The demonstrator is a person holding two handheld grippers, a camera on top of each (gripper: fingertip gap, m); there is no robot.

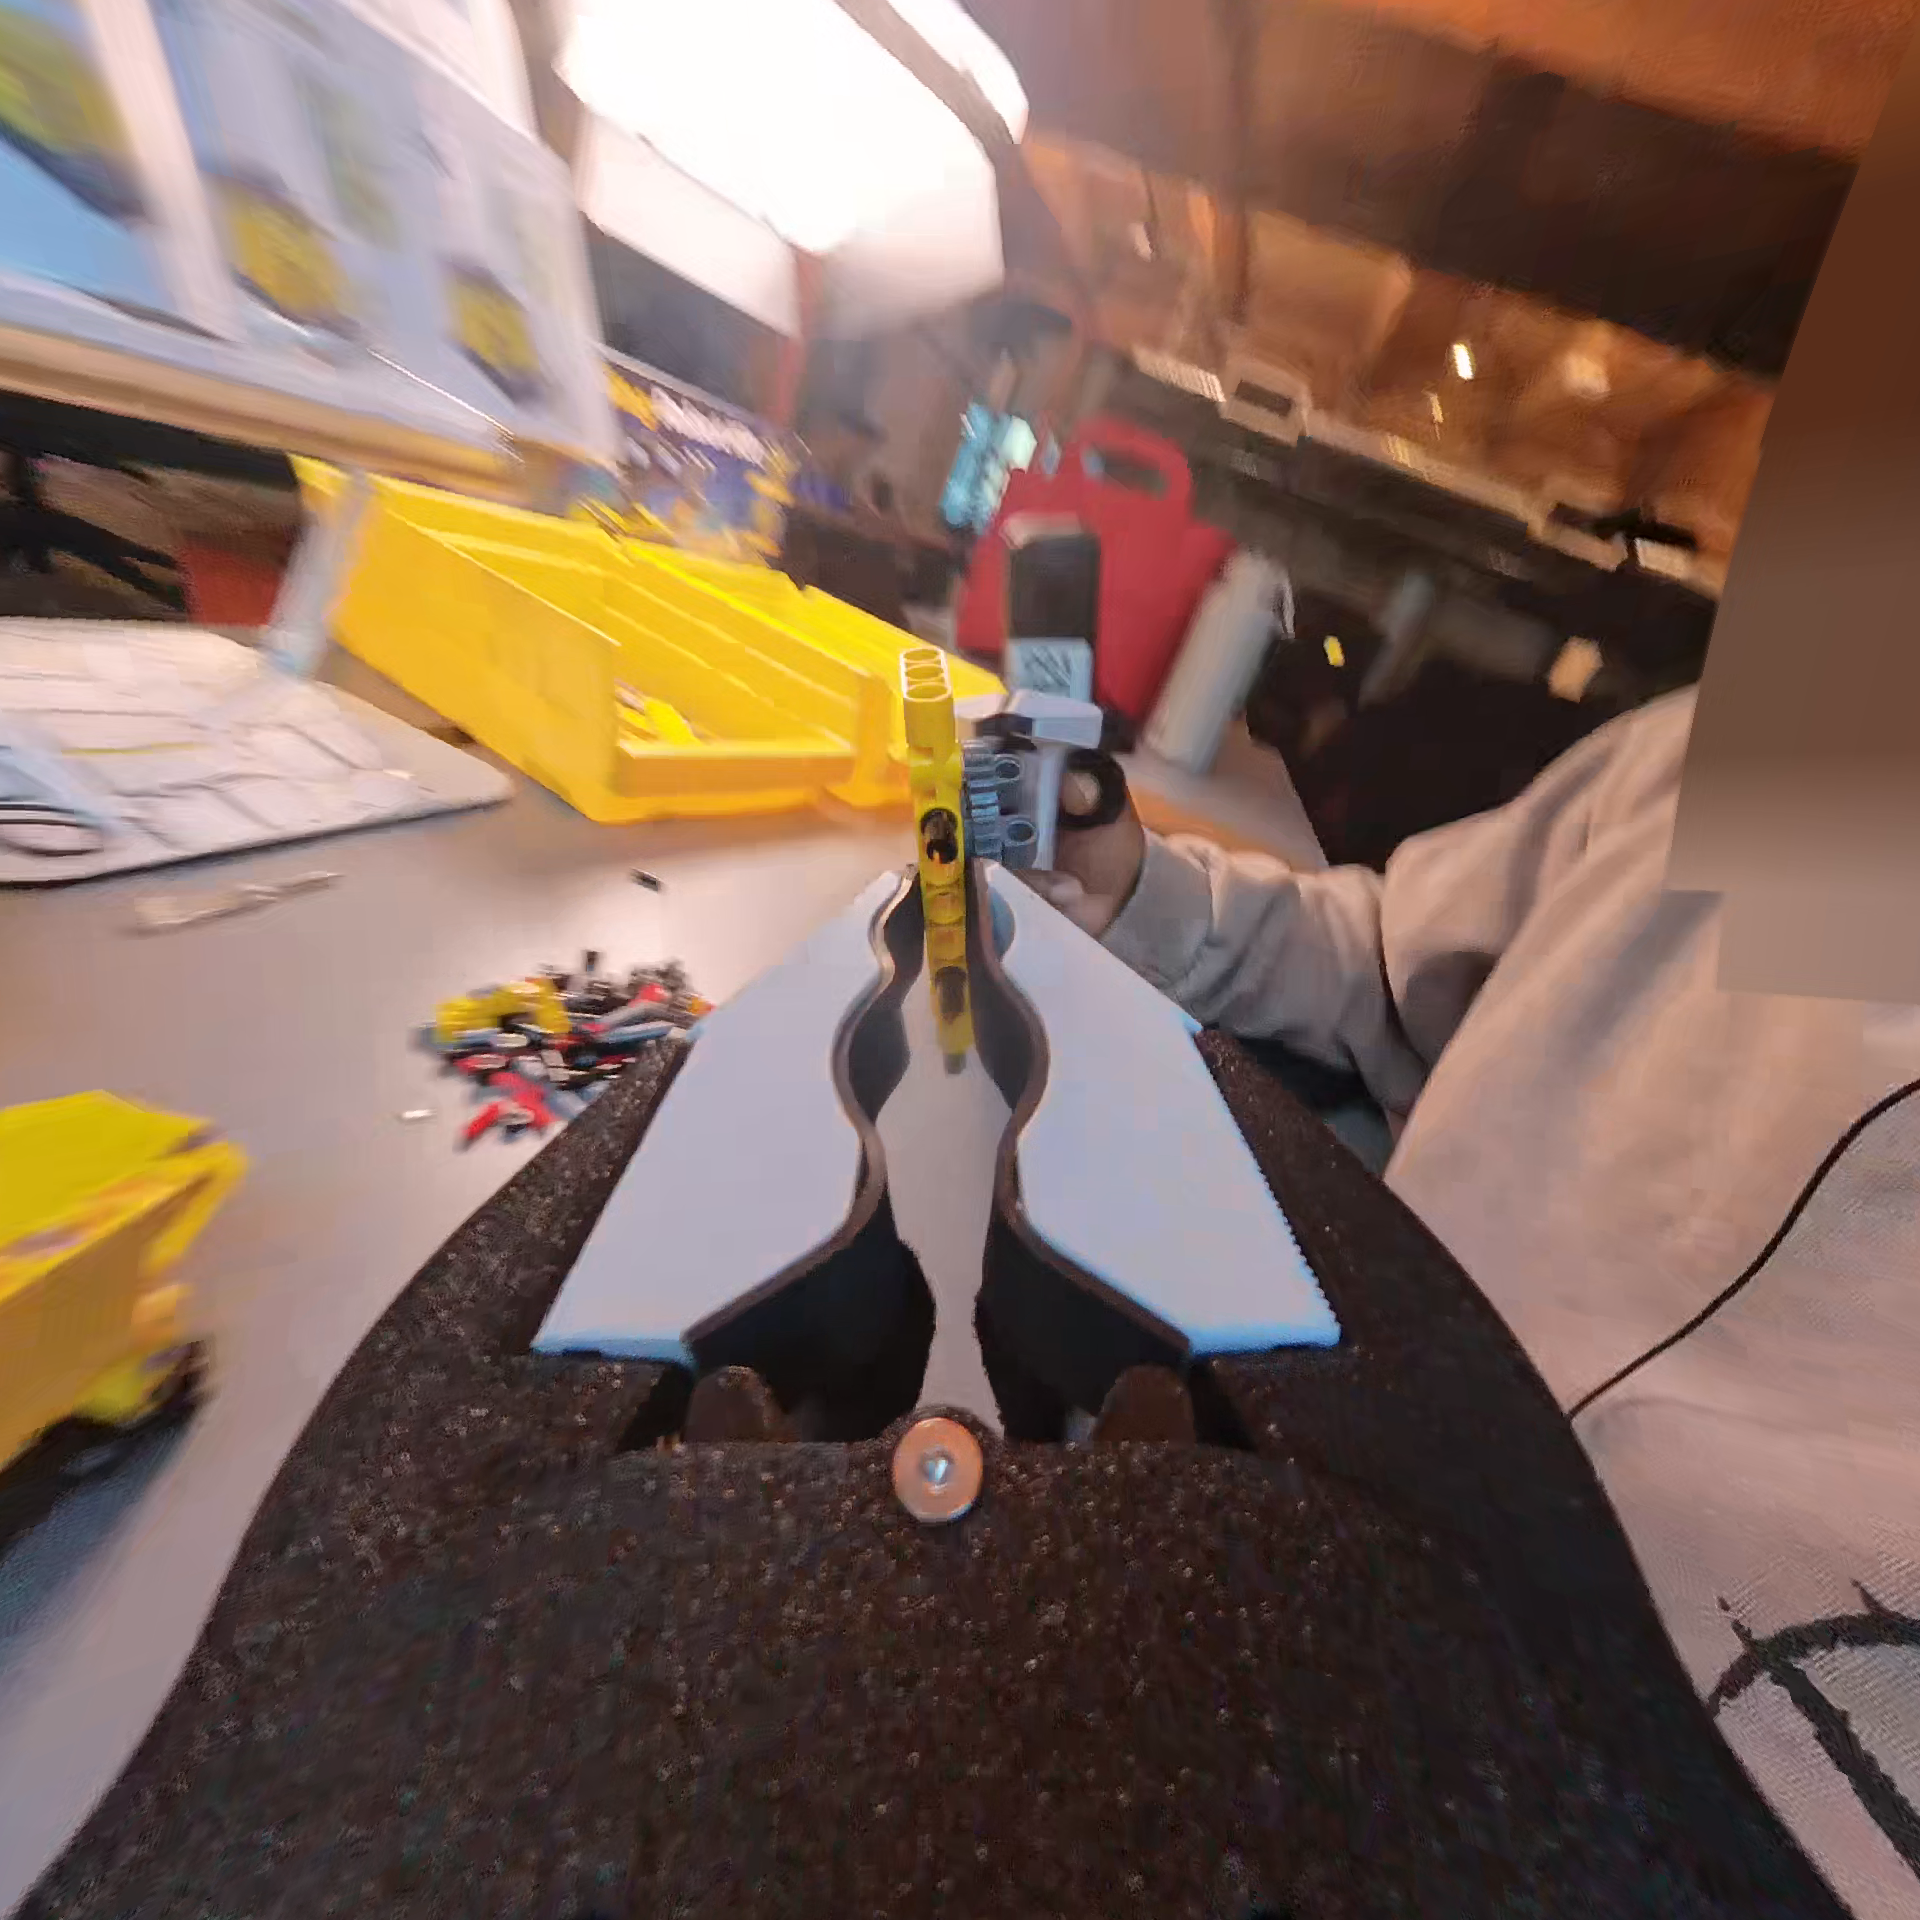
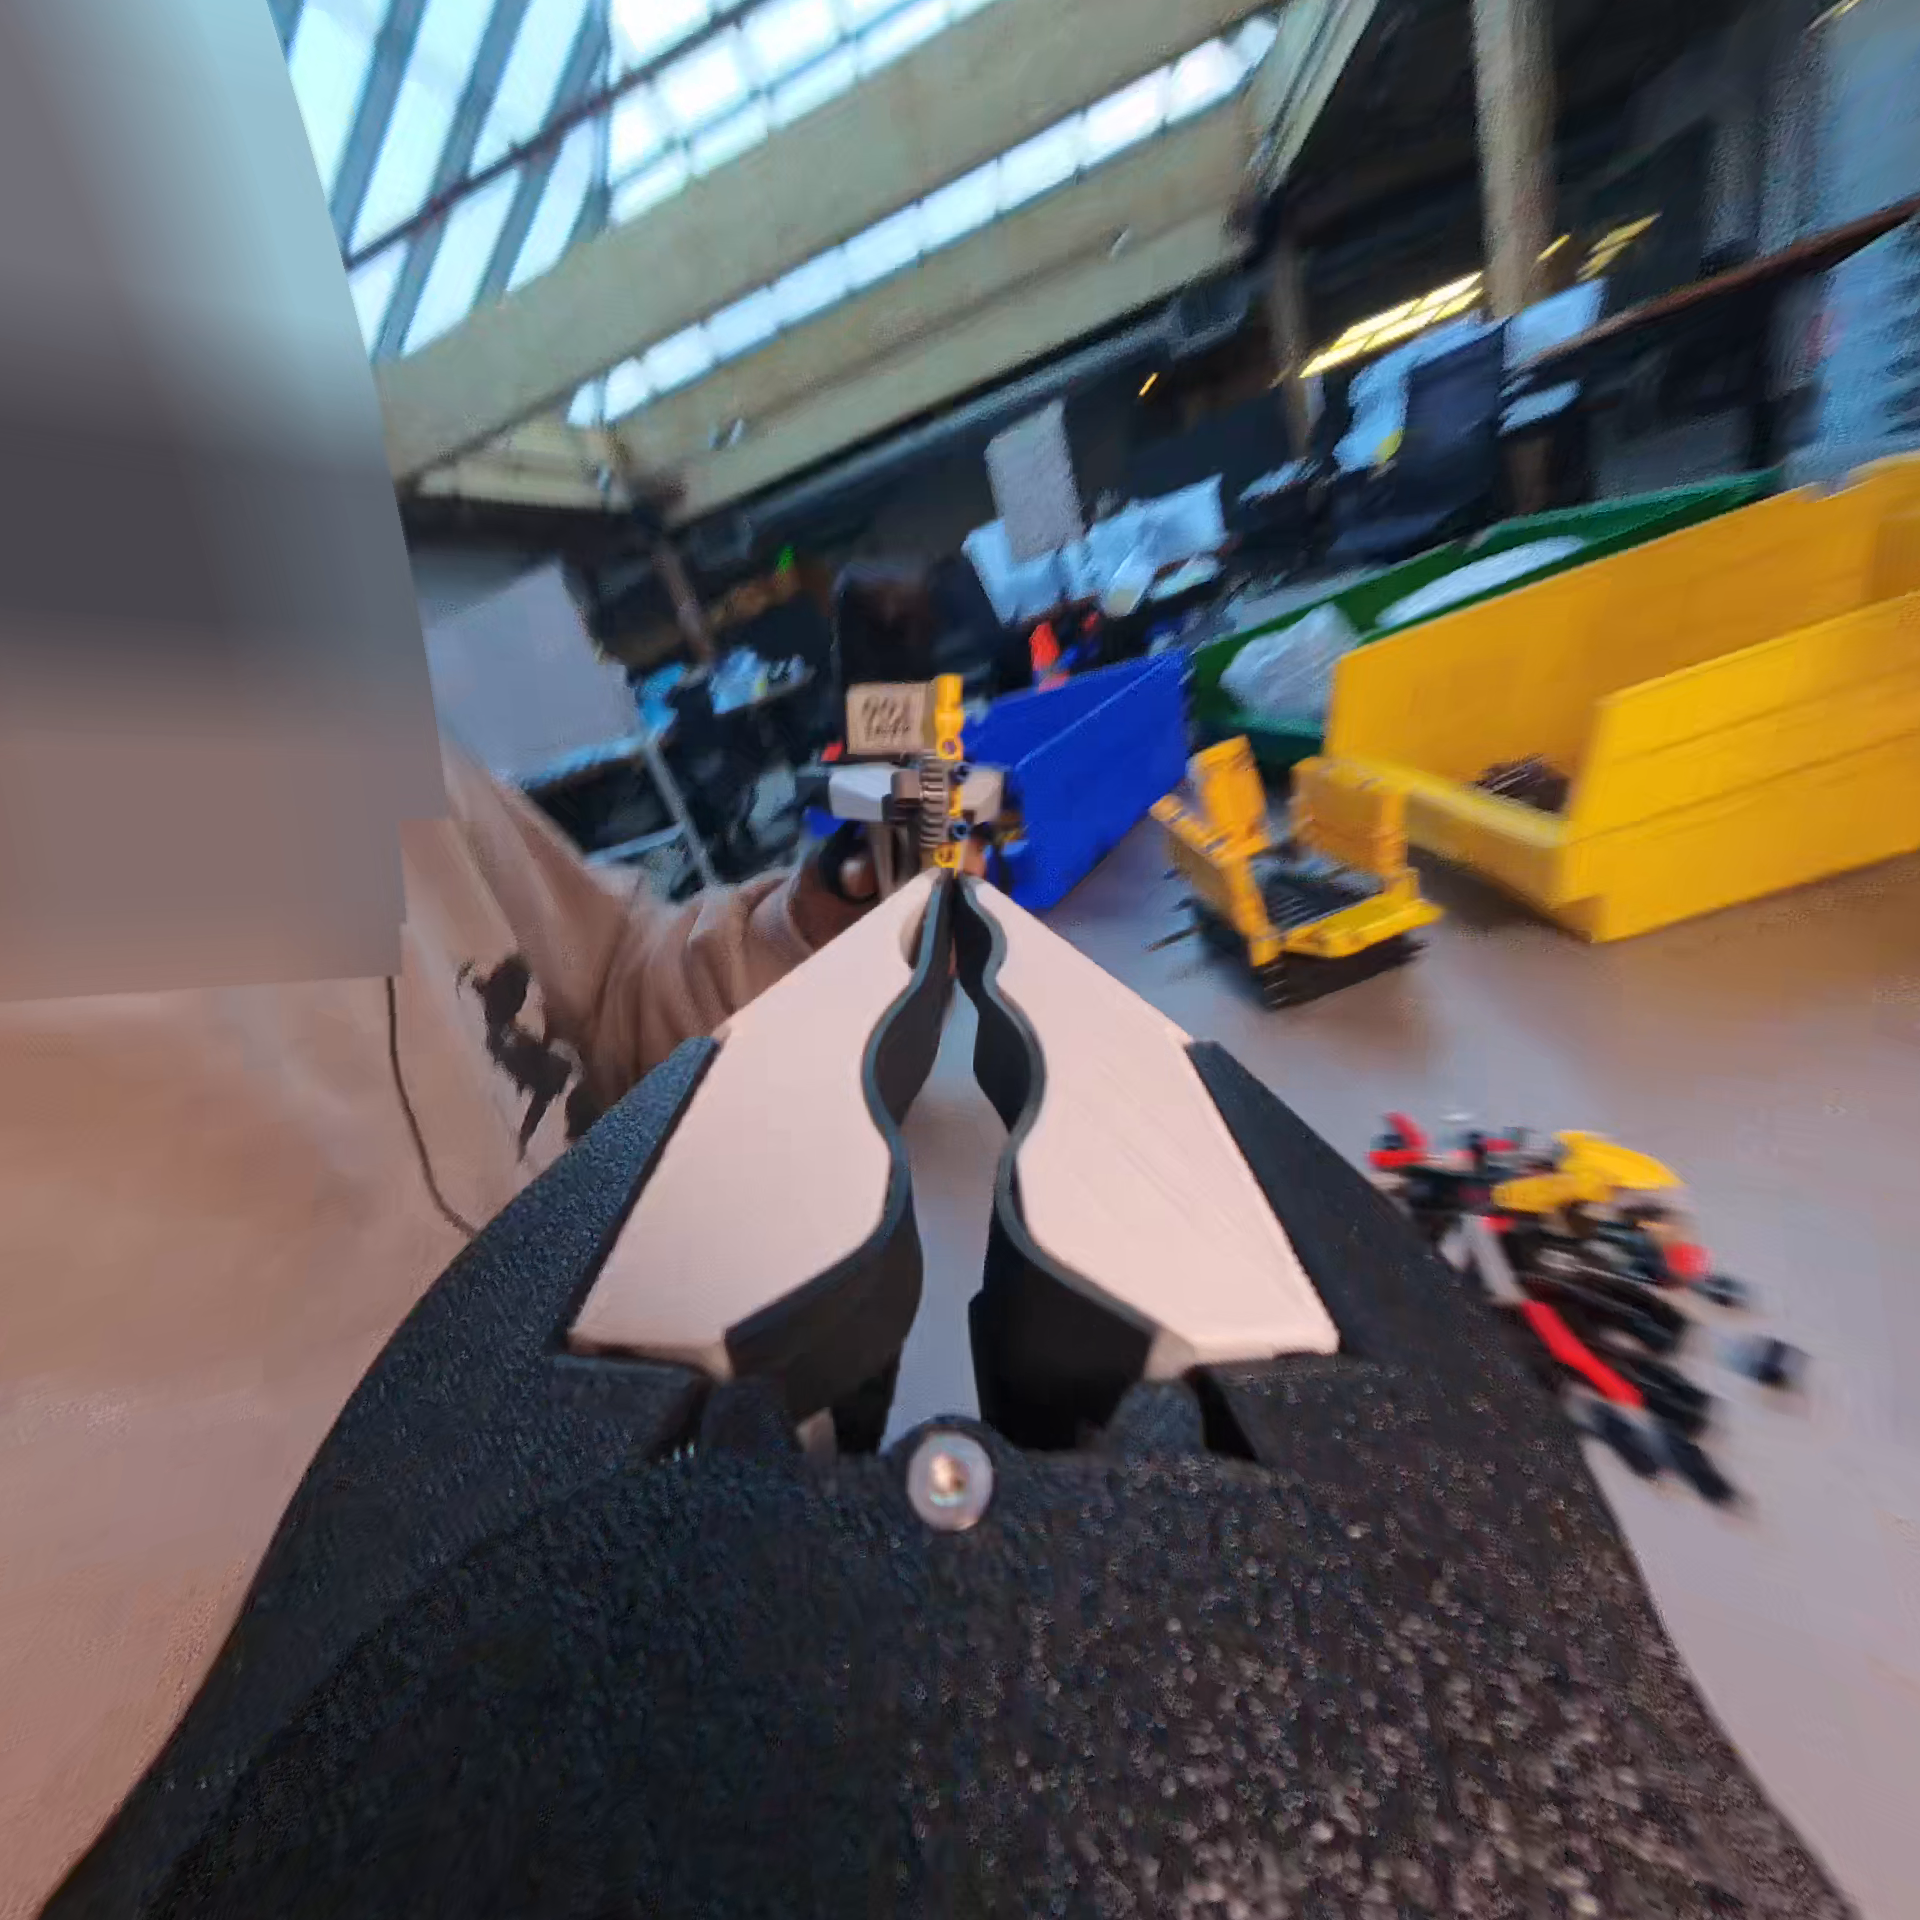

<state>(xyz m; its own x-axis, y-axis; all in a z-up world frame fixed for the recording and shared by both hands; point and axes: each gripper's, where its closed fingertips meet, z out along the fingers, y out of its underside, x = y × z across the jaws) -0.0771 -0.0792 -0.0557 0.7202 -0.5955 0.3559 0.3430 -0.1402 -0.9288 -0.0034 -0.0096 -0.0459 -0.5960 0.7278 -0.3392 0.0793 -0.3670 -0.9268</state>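
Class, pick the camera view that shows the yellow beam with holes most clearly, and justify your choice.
The left wrist view: the yellow beam stands upright and sharp, clamped between the left gripper fingertips, its holes visible. In the right wrist view only a thin yellow edge shows beyond the right gripper, behind a grey gear piece.

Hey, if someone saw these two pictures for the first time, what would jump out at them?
First, the yellow holed beam clamped upright in the left tongs, with a grey gear piece against its far side. The right tongs pinch that same small assembly from the opposite side. Beyond them, big yellow bins and a heap of loose red, black and yellow parts sit on the table.
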